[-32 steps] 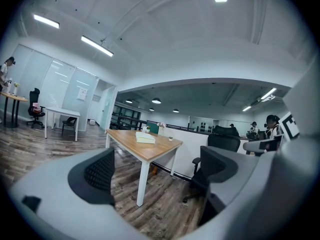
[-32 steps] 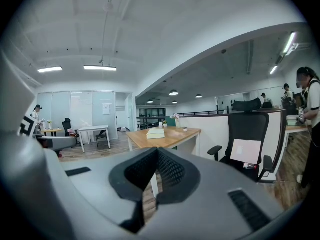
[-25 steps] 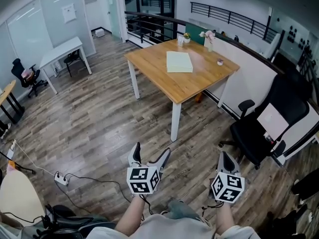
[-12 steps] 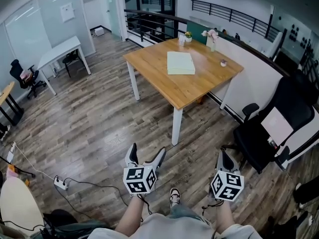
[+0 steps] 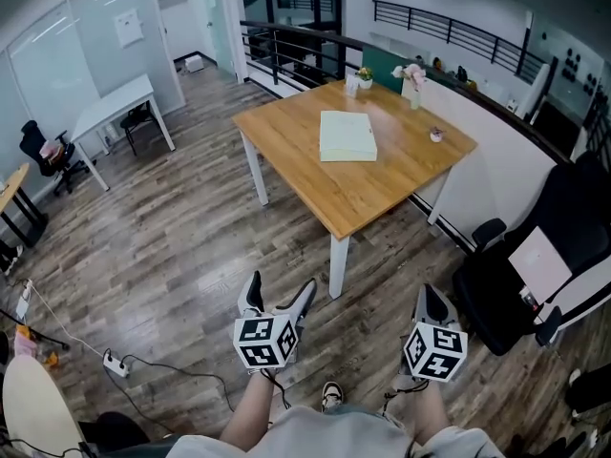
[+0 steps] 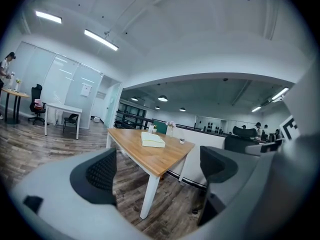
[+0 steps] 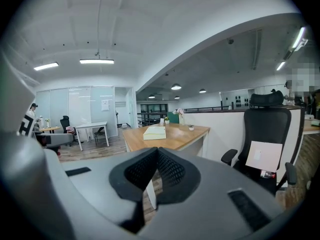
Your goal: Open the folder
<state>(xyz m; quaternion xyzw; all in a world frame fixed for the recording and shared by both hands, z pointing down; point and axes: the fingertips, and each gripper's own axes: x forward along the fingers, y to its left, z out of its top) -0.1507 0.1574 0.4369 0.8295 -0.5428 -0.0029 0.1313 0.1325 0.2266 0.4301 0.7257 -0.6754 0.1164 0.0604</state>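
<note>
A pale yellow-green folder (image 5: 347, 135) lies flat and closed on the wooden table (image 5: 382, 194), well ahead of both grippers. It also shows as the folder (image 6: 152, 140) in the left gripper view and the folder (image 7: 154, 132) in the right gripper view. My left gripper (image 5: 279, 301) is held low over the floor, short of the table's near corner, its jaws wide apart and empty. My right gripper (image 5: 434, 306) is beside it to the right, its jaws pressed together with nothing between them.
A small vase of flowers (image 5: 413, 76), a small plant pot (image 5: 364, 76) and a tiny item (image 5: 435, 135) stand on the table's far side. A black office chair (image 5: 535, 265) is at the right. A power strip with cables (image 5: 116, 364) lies on the floor at left.
The person has walked closer to the table, which now sits lower and larger in the head view. Both grippers kept their poses and states.
</note>
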